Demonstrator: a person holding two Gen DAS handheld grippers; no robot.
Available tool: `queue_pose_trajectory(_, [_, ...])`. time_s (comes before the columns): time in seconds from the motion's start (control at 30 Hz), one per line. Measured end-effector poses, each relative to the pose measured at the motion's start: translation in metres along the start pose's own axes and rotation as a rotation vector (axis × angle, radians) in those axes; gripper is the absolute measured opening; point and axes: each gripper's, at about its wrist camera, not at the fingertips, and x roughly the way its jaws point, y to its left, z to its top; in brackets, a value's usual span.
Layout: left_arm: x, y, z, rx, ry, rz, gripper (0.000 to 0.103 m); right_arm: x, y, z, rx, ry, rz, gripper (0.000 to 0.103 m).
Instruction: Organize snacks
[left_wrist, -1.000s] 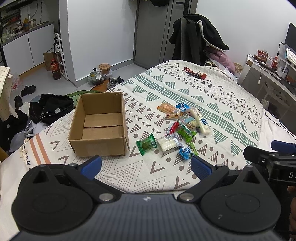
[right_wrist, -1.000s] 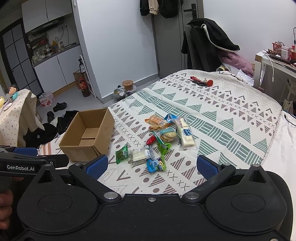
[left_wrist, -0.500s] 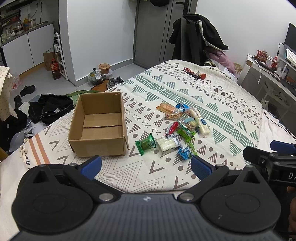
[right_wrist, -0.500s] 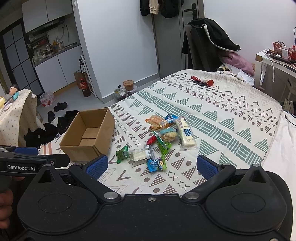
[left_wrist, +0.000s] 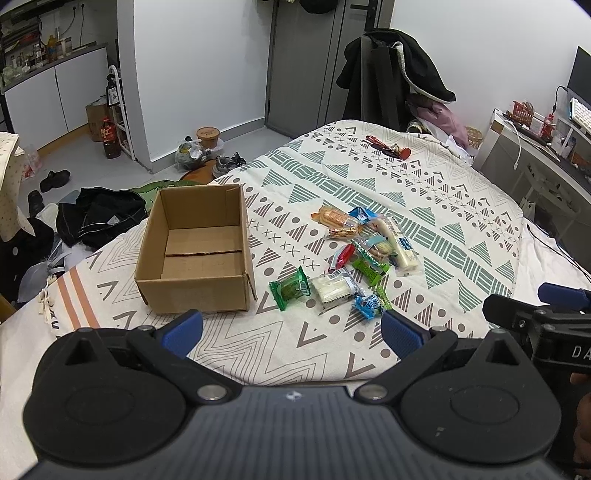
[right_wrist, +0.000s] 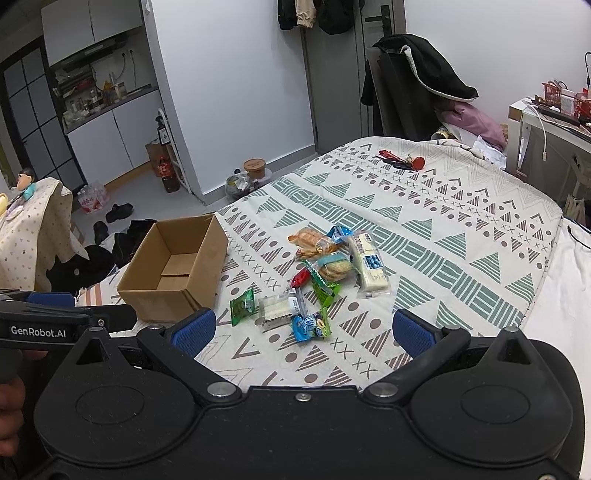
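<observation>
Crinkly plastic-wrapped snacks (left_wrist: 354, 258) lie heaped on the patterned woven bedspread (left_wrist: 443, 206), just beside the open brown cardboard box (left_wrist: 195, 254), whose flat floor shows bare: sorting looks unstarted. Left claw (left_wrist: 291, 328) and right claw (right_wrist: 303, 328) hang spread wide and hold nothing, short of the pile.

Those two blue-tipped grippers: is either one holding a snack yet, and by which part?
Nothing is held. The left gripper and right gripper are both open and empty; the snacks lie on the bed.

Snack wrapper (left_wrist: 364, 303) print too small to read; right hand-held gripper (left_wrist: 546, 314) cut off by frame edge.
</observation>
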Motion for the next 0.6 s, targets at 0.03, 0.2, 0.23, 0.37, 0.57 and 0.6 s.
queue_pose_trajectory(0.03, [0.0,0.0,0.0,0.0,0.001,0.001,0.102,0.0,0.0,0.0,-0.002,0.0,0.001,0.103])
queue_pose_trajectory(0.2, [0.001,0.0,-0.001,0.001,0.0,0.002,0.102,0.001,0.001,-0.002,-0.009,-0.003,0.008,0.103])
queue_pose_trajectory(0.23, [0.002,0.0,-0.001,0.0,0.0,0.003,0.102,0.002,0.002,-0.002,-0.009,0.0,0.008,0.103])
queue_pose_trajectory(0.37, [0.005,-0.001,-0.001,0.003,0.013,0.0,0.102,0.007,0.001,-0.006,-0.017,0.003,0.025,0.103])
queue_pose_trajectory(0.57, [0.022,-0.004,0.0,0.004,0.032,-0.013,0.102,0.017,-0.008,-0.008,0.0,0.004,0.038,0.103])
queue_pose_trajectory(0.6, [0.025,-0.005,0.001,0.002,0.033,-0.015,0.102,0.02,-0.01,-0.007,0.005,0.005,0.039,0.103])
